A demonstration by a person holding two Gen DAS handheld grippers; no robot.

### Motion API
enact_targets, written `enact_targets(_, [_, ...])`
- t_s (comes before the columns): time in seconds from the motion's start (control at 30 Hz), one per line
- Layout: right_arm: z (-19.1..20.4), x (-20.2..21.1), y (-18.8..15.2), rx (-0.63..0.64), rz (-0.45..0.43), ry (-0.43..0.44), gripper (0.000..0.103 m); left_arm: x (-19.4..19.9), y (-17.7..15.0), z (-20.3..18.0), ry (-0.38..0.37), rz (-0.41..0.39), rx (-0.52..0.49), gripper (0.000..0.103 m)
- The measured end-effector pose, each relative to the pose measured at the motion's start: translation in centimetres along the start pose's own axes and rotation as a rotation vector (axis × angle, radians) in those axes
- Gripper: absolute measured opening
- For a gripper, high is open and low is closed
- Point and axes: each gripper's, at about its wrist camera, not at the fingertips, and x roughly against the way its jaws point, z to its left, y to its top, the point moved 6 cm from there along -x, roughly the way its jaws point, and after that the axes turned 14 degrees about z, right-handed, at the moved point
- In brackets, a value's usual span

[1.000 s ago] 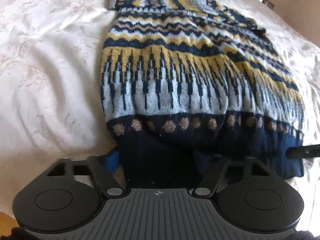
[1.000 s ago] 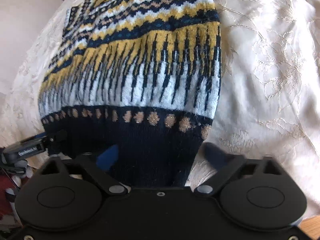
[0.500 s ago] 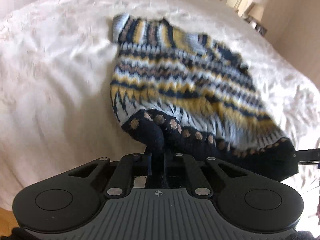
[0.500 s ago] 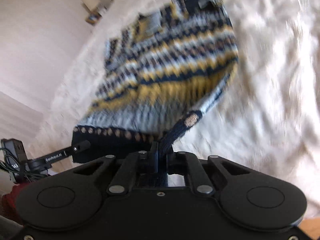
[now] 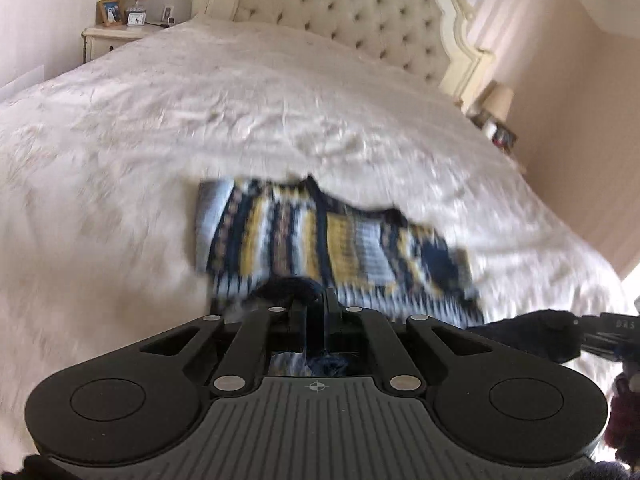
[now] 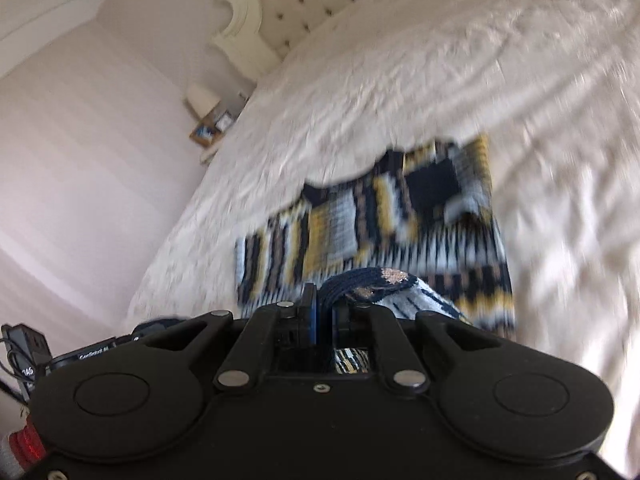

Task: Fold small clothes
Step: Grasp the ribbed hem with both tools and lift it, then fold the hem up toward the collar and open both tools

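A small knitted sweater (image 5: 328,248) with navy, yellow, white and light blue bands lies on the white bedspread (image 5: 200,120). My left gripper (image 5: 316,300) is shut on the left corner of its navy hem and holds it raised above the bed. My right gripper (image 6: 324,300) is shut on the right corner of the hem (image 6: 372,280) and holds it raised too. The sweater (image 6: 384,224) hangs away from both grippers toward the headboard. The image is blurred by motion. The right gripper shows at the right edge of the left wrist view (image 5: 600,332).
A tufted cream headboard (image 5: 352,12) stands at the far end of the bed. A nightstand (image 5: 116,34) with a lamp and a picture frame is at the back left. Another lamp (image 5: 500,100) stands at the right side. A pink wall (image 6: 80,140) runs along the bed.
Both grippers closed on the hem corners and lifted them. They have swung up and forward toward the headboard, carrying the hem over the sweater's body.
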Motion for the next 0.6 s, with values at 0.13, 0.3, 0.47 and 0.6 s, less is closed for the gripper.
enact_targets(0.13, [-0.2, -2.0, 4.3, -0.002, -0.025, -0.028, 0.013, -2.2, 3.9, 0.1, -0.001, -0.009, -0.027, 0.006])
enact_targets(0.3, [-1.0, -5.0, 8.4, -0.040, -0.032, -0.061, 0.013, -5.8, 8.2, 0.7, -0.005, 0.007, -0.024, 0.006])
enact_targets(0.47, [-3.0, -8.8, 11.7, -0.114, 0.004, -0.117, 0.015, -9.8, 11.0, 2.0, -0.010, 0.088, -0.008, 0.007])
enact_targets(0.6, [-4.6, -11.2, 13.0, -0.166, 0.020, -0.183, 0.025, -12.8, 12.4, 3.3, -0.033, 0.144, 0.006, 0.008])
